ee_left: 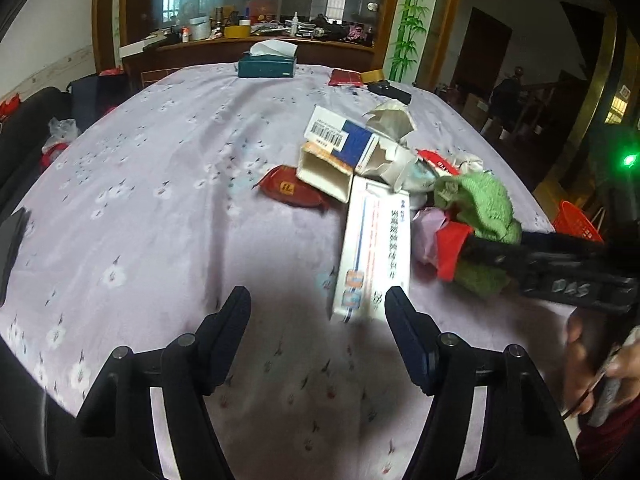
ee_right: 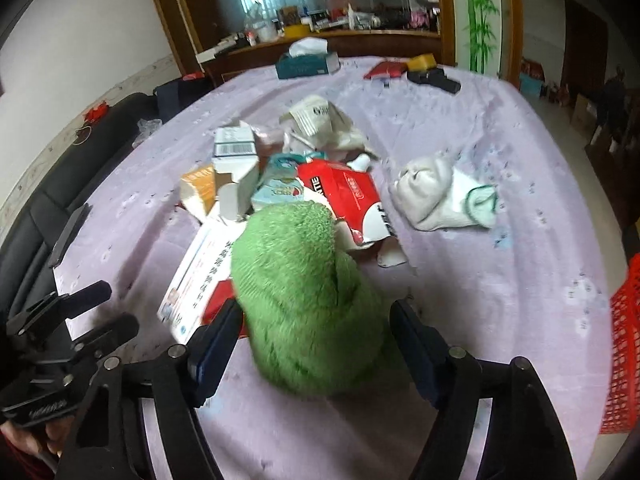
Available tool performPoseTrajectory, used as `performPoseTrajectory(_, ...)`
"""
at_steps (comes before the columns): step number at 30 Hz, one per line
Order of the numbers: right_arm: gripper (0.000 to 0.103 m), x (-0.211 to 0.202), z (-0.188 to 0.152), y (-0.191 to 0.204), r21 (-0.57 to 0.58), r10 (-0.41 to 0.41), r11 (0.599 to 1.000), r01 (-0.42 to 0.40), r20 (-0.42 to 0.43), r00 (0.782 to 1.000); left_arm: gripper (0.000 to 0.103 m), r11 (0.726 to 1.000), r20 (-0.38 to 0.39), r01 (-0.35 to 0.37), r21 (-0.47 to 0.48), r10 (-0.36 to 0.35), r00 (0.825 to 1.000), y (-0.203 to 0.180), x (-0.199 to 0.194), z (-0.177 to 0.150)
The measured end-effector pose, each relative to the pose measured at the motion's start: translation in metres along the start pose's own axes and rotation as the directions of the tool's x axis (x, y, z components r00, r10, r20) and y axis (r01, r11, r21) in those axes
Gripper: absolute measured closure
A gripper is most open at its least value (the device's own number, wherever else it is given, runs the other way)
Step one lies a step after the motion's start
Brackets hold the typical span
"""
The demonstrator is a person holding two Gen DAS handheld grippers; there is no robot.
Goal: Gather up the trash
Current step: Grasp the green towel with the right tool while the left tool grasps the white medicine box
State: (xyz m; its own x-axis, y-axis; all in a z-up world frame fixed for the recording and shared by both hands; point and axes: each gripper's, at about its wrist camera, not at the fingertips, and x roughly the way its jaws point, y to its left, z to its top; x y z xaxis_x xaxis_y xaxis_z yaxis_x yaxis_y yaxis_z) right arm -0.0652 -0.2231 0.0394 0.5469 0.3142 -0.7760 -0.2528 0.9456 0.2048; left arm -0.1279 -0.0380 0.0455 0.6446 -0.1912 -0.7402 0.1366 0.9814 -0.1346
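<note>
While the trash pile (ee_right: pixel 280 184) sits uncollected mid-bench (ee_left: pixel 140 200), my right tongs (ee_right: pixel 316 320) stand spread around a green fuzzy cloth (ee_right: pixel 304 296), pads not visibly pressing it. My left tongs (ee_left: pixel 318 304) are spread too, empty, one tip just beside the long white box (ee_left: pixel 376 248). Nothing's binned yet; the red basket (ee_right: pixel 624 344) waits at the bench's edge. Socks (ee_right: pixel 444 192) and a tissue box (ee_left: pixel 267 65) lie well apart from the heap.

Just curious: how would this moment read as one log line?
left claw: open, near white box | right claw: open, around green cloth
</note>
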Motion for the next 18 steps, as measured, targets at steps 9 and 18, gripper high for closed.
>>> performPoseTrajectory(9, 0.047, -0.027, -0.019, -0.012, 0.076, 0.026, 0.997, -0.031, 0.065, 0.998, 0.033, 0.999, -0.033, -0.005, 0.043, 0.006, 0.999, -0.018, 0.030, 0.019)
performPoseTrajectory(18, 0.043, -0.053, -0.031, -0.029, 0.113, 0.026, 0.993, -0.037, 0.099, 0.995, 0.033, 0.992, -0.055, -0.050, 0.115, 0.056, 0.997, -0.044, 0.062, 0.022)
